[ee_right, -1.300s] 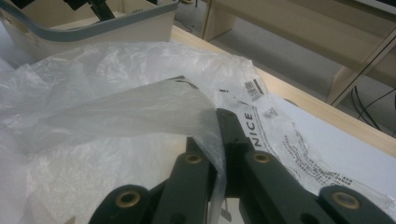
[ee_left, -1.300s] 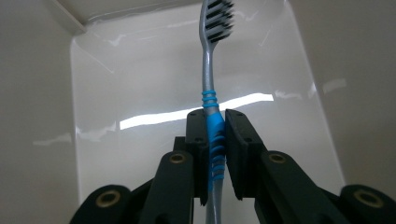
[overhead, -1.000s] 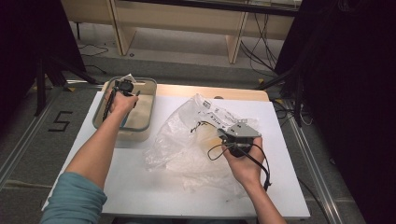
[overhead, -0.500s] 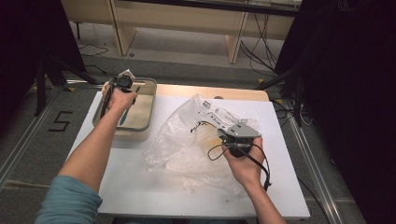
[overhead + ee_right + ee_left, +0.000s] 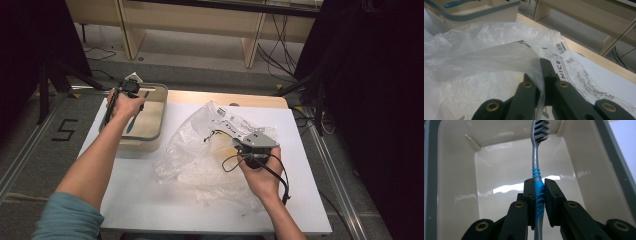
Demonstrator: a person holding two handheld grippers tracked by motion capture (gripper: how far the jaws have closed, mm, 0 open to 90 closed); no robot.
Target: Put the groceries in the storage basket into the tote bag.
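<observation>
A: How far along does this look to you?

B: Partway, I'd judge. The left claw is clamped on the blue grip of a toothbrush, bristle head pointing away from it, down into the beige bin with the grey rim. In the high view that bin sits at the far left of the white tabletop, with the left claw over its far end and the toothbrush hanging inside.

A: So it is not released?

B: No. The pads grip the handle on both sides. I cannot tell whether the head touches the bin floor.

A: And the other hand?

B: The right claw is closed on a fold of the clear plastic bag, pinching the film at its mouth. From above, the bag lies crumpled across the middle of the tabletop, just right of the bin, and the right claw holds its right edge.

A: Anything left in the bag?

B: Hard to say; the film is wrinkled and cloudy. I make out print and a barcode label, nothing solid.

A: What remains, then?

B: Letting the toothbrush go into the bin, I'd guess, then dealing with the bag.
</observation>
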